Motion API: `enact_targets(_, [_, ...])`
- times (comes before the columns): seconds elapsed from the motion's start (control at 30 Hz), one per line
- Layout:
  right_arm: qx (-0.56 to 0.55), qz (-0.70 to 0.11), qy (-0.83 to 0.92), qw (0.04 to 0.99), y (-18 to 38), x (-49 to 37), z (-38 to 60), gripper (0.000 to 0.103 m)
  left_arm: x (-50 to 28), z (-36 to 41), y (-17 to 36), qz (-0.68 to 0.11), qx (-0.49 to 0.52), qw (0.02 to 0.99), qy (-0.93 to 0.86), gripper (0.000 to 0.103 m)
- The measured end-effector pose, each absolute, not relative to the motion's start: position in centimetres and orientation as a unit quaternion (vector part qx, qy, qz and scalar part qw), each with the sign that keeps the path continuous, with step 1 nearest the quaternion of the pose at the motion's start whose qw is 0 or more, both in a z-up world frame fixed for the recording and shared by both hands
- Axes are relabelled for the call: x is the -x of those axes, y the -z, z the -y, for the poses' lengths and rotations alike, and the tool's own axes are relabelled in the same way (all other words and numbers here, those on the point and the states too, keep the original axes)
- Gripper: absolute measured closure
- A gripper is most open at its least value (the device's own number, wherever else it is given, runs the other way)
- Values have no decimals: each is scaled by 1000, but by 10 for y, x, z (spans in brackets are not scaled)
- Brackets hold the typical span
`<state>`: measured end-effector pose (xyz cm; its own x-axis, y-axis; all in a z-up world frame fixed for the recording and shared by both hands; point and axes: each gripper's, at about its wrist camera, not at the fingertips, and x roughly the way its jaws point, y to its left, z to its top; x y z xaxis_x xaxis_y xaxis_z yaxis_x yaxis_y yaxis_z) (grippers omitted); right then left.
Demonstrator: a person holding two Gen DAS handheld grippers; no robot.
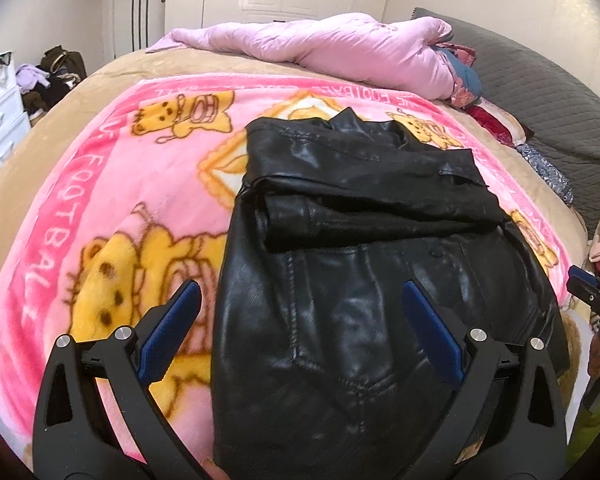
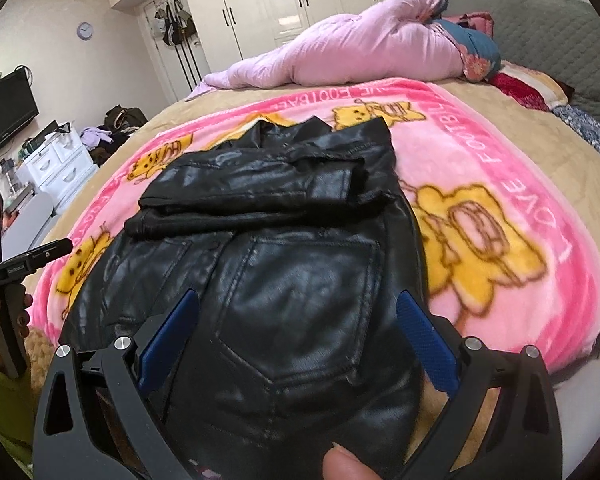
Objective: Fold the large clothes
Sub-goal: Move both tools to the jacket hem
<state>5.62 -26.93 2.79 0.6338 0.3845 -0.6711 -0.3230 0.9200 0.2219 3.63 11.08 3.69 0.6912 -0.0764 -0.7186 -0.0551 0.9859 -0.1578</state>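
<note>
The bed (image 1: 100,80) carries a pink blanket (image 1: 100,208), and on it, from centre toward 6 o'clock in both views, lies the black leather jacket (image 1: 340,280), its top part folded down across the body. The left tool (image 1: 300,304) and right tool (image 2: 298,308) both gape wide over the hem, holding nothing. The slick leather could slide and the fold spring apart if only one layer gets pinched.

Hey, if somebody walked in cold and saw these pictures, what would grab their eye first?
First, the black leather jacket, partly folded, lying mid-bed on a loud pink cartoon blanket. Next, the open left hand-held gripper and right hand-held gripper poised over its near end. Behind, a bunched pink quilt lies along the bed's far side.
</note>
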Motion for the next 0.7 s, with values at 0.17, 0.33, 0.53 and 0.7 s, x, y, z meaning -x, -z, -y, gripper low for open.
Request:
enact_targets(0.17, [-35, -396, -186, 899, -19, -49, 277, 4, -27, -117, -33, -397, 84, 914, -2, 9])
enact_targets(0.33, [-32, -405, -184, 895, -13, -41, 282, 4, -20, -125, -24, -407, 85, 909, -11, 9])
enact_targets(0.53, [-36, -417, -181, 890, -6, -32, 292, 4, -12, -135, -14, -420, 87, 903, -21, 9])
enact_targets(0.7, [-41, -431, -180, 883, 1, -24, 301, 4, -4, -139, -6, -430, 83, 899, -24, 9])
